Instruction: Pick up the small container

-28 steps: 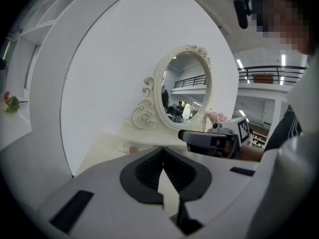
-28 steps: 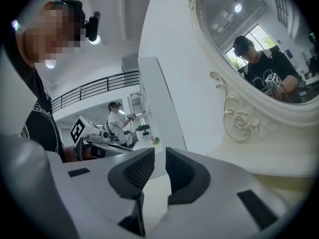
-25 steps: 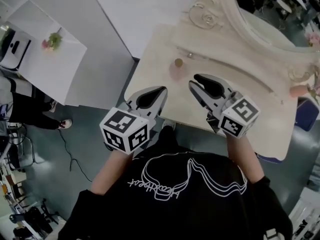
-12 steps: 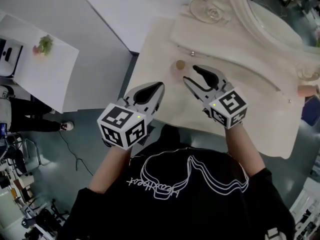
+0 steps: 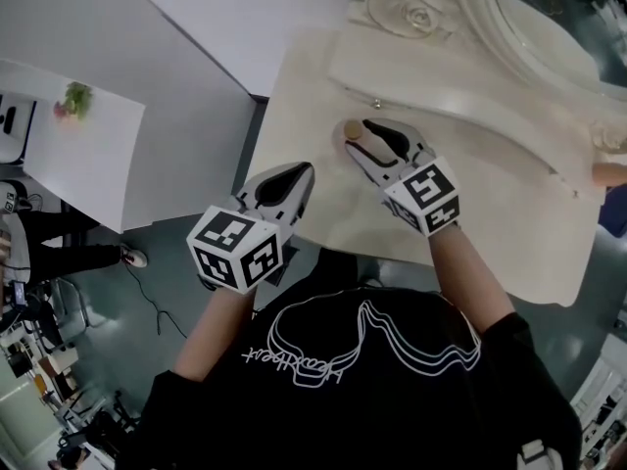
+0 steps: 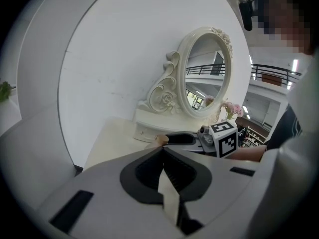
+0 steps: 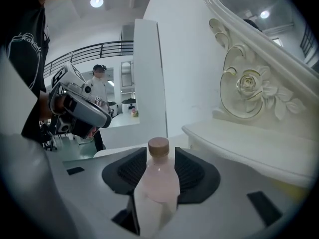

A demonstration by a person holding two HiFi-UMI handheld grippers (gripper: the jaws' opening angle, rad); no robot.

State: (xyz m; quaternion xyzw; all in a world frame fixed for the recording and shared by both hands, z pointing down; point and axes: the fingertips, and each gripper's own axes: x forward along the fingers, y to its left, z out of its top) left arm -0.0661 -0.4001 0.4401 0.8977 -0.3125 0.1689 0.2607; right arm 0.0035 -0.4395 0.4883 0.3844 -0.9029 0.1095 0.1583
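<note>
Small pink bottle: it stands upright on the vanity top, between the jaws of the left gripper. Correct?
Wrong gripper. The left gripper is shut and empty. The small pink bottle stands upright on the vanity top between the open jaws of the right gripper, as the right gripper view shows.

Small container [image 7: 156, 185]: a little bottle, pale pink and translucent, with sloping shoulders and a round tan cap [image 7: 158, 146]. The cap is on. It stands upright on the cream dressing table [image 5: 304, 96], towards the table's left side and just in front of the raised shelf below the mirror. It stands between the spread jaws of the right gripper [image 7: 159, 152]. Whether the pads touch it cannot be told.
</note>
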